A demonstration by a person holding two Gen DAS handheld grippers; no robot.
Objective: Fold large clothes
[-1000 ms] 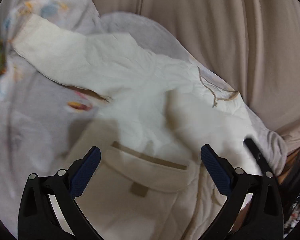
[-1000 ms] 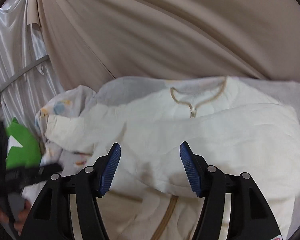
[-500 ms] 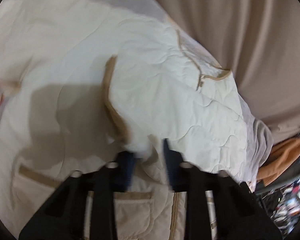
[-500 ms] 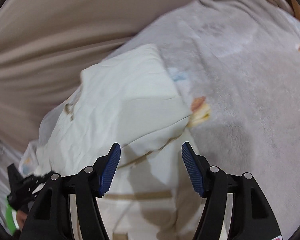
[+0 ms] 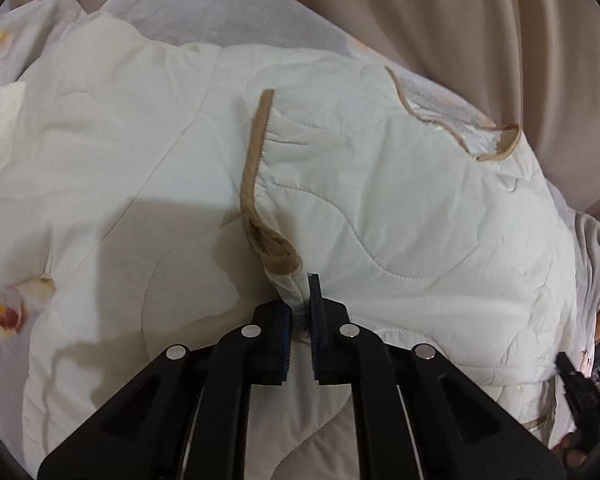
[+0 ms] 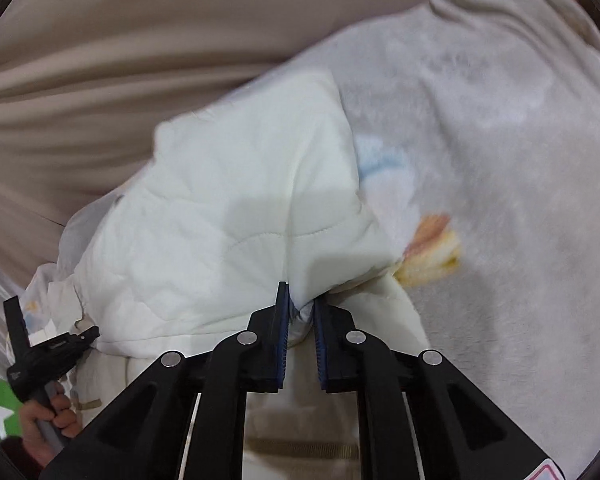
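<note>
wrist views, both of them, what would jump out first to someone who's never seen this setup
The cream quilted jacket fills both wrist views, spread over a pale grey printed blanket. The left gripper is clamped on a pinched fold beside the tan-trimmed sleeve cuff. The right gripper has just been closing and now pinches a fold at the jacket's edge; the beige curtain hangs behind.

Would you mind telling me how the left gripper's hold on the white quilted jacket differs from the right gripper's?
The left gripper pinches the jacket just below a tan-trimmed edge; the right gripper pinches a plain white fold with no trim at its jaws. Ahead of the left gripper lies mostly jacket; beside the right gripper's fold a grey printed blanket lies bare. Both have just closed on the fabric, with cloth bunched between the blue pads.
</note>
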